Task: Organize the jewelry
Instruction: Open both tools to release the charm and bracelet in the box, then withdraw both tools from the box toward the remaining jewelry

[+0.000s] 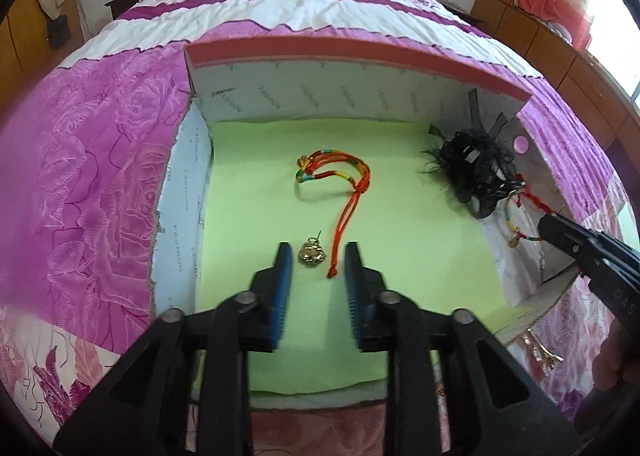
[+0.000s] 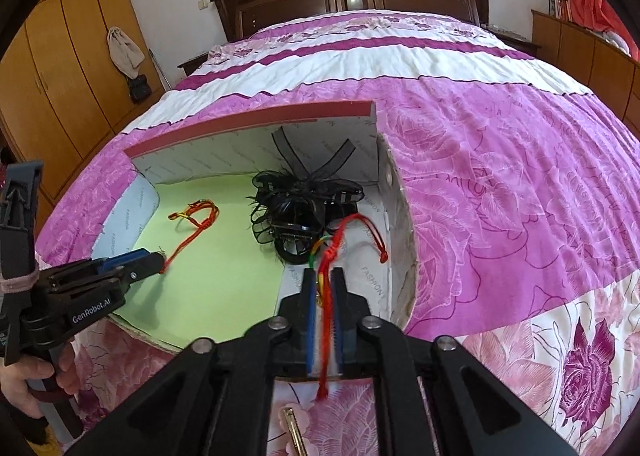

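An open box (image 1: 360,51) with a red rim lies on a pink flowered bedspread (image 1: 92,175), its floor lined with green paper (image 1: 420,256). On the paper lies a red cord bracelet (image 1: 340,179), its tail running toward the near edge. Beside that tail sits a small gold earring (image 1: 311,254). The left gripper (image 1: 318,260) hangs low over the paper with its blue pads apart; the earring and the cord's end lie between them, touched by neither.

A black feathered hair ornament (image 2: 296,207) fills the far right corner and crowds that side. Just in front of it, over the bare white strip of box floor (image 2: 368,264), the right gripper (image 2: 323,276) has its pads slightly apart with a second red cord bracelet (image 2: 340,240) passing between them; whether they press it I cannot tell. The cord's end hangs out over the near edge.

The paper's left and near parts lie open. A gold hair clip (image 2: 294,430) rests on the bedspread outside the box.
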{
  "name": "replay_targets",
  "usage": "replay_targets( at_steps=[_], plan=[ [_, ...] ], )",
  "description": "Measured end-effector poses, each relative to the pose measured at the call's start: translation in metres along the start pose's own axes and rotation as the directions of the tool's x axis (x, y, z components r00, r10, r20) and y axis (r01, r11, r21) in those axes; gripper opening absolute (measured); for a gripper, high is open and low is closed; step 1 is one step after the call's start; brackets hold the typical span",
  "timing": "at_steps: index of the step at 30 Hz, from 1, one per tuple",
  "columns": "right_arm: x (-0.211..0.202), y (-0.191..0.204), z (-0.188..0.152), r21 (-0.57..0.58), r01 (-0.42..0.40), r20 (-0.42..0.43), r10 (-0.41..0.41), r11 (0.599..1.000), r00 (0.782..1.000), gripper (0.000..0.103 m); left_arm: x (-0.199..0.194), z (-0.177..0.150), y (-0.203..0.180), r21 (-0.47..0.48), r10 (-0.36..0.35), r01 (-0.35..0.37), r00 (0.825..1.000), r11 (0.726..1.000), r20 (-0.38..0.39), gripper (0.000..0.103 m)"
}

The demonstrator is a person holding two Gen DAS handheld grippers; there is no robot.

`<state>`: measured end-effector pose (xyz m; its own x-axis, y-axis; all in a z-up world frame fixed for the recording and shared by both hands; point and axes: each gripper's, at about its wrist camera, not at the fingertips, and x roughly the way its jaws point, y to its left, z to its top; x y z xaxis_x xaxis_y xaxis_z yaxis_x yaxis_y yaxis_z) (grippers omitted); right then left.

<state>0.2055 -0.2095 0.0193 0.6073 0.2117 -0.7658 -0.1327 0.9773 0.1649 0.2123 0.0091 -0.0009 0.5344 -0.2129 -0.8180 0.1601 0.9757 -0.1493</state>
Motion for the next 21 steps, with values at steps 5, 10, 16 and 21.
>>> replay_targets(
  at_steps=[5, 10, 16, 21],
  plan=[
    [-0.018, 0.001, 0.0, 0.013, -0.027, 0.037, 0.027, 1.0, 0.999, 0.024, -0.018, 0.002, -0.003, 0.008, -0.02, 0.019, 0.999, 1.0, 0.034, 0.026],
    [-0.041, 0.006, 0.0, 0.012, -0.043, 0.073, 0.042, 0.999, 0.996, 0.026, -0.042, -0.001, -0.005, 0.001, -0.028, 0.028, 0.997, 1.0, 0.069, 0.027],
    [-0.07, 0.014, -0.005, 0.015, -0.082, 0.096, 0.08, 0.997, 0.992, 0.027, -0.07, -0.009, -0.01, 0.013, -0.034, 0.033, 0.995, 0.999, 0.092, 0.028],
    [-0.093, 0.019, -0.011, 0.015, -0.105, 0.1, 0.103, 0.994, 0.99, 0.028, -0.093, -0.018, -0.012, 0.011, -0.041, 0.04, 0.994, 0.999, 0.106, 0.028]
  ],
)
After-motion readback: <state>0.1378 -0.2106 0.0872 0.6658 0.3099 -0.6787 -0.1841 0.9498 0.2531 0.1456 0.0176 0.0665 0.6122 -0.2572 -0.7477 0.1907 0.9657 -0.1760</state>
